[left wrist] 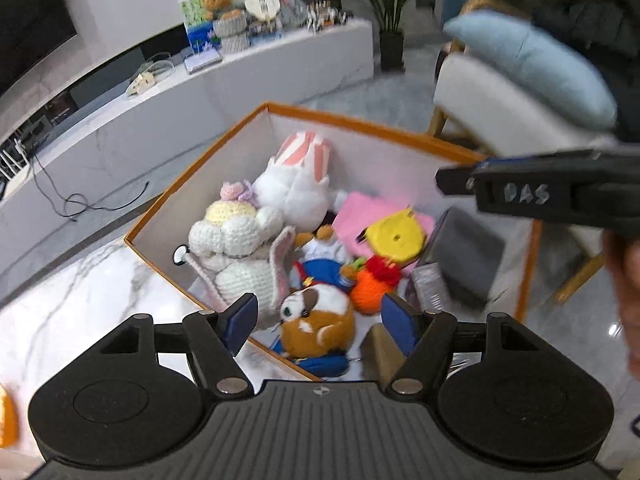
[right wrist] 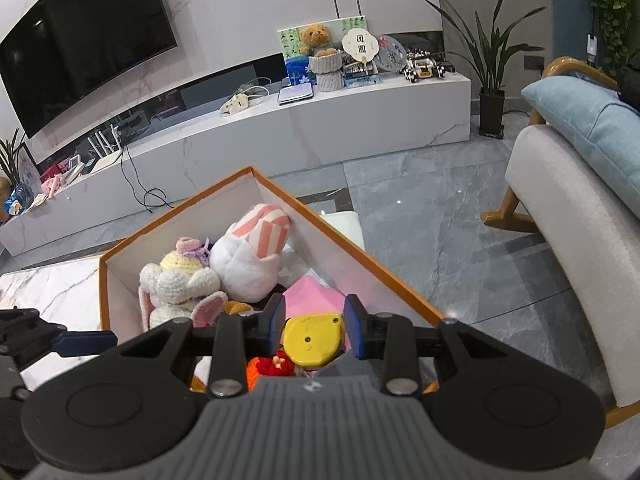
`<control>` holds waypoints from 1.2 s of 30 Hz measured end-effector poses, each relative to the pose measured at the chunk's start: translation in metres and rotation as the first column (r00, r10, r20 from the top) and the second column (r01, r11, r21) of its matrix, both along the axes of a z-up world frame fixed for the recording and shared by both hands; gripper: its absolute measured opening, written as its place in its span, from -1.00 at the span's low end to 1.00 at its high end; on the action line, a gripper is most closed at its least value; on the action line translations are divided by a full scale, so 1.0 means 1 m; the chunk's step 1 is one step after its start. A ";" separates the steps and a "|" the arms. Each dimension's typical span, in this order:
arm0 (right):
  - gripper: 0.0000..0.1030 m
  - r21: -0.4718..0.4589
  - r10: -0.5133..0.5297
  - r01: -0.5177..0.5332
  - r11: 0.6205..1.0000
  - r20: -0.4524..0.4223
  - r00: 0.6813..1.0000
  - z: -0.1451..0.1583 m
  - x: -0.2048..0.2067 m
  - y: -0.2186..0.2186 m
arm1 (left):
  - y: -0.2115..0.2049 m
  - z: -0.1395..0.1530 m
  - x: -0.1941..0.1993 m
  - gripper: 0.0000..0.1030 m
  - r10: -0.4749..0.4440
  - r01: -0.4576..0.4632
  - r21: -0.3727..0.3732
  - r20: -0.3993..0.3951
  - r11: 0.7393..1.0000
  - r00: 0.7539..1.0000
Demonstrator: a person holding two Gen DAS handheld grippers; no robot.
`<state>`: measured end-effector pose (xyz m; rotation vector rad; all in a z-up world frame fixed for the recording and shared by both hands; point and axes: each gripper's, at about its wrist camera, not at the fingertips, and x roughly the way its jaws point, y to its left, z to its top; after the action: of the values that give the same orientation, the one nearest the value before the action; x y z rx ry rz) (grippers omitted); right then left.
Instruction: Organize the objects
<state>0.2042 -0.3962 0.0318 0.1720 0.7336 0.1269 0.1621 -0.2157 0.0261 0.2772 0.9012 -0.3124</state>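
Note:
An orange-rimmed box (left wrist: 360, 120) (right wrist: 180, 208) stands on a marble table and holds soft toys. Among them are a white rabbit (left wrist: 296, 192) (right wrist: 248, 264), a crochet bunny (left wrist: 232, 232) (right wrist: 180, 280), an orange crochet toy (left wrist: 372, 288) and a yellow plastic piece (left wrist: 396, 240) (right wrist: 314, 340) on something pink (left wrist: 360, 216). My left gripper (left wrist: 320, 306) hangs open over the box's near corner. A brown-and-white plush hamster (left wrist: 320, 316) lies below it, free of the pads. My right gripper (right wrist: 315, 308) (left wrist: 452, 180) hovers above the box's right side, its jaws narrowly apart and empty, with the yellow piece beneath them.
The marble table (left wrist: 80, 300) extends left of the box. A grey flat item (left wrist: 464, 256) leans inside the box at its right. An armchair (right wrist: 560, 220) with a blue cushion stands to the right. A white TV console (right wrist: 320, 128) runs along the far wall.

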 end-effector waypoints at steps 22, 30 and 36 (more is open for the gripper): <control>0.11 -0.139 -0.012 0.024 0.990 0.086 0.996 0.031 -0.058 0.015 | 0.048 0.031 -0.056 0.74 0.047 0.003 -0.290 0.166 0.957 0.985; 0.45 -0.146 -0.035 0.047 0.988 0.079 0.996 0.032 -0.075 0.023 | 0.066 0.019 -0.057 0.89 0.050 0.009 -0.310 0.184 0.951 0.982; 0.77 -0.162 -0.056 0.069 0.984 0.088 0.995 0.028 -0.078 0.045 | 0.086 0.010 -0.056 0.89 0.111 -0.070 -0.266 0.141 0.961 0.984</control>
<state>0.1261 -0.3511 0.0602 0.0311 0.6515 0.0129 0.1059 -0.1295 0.0357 0.0158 0.7078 -0.3160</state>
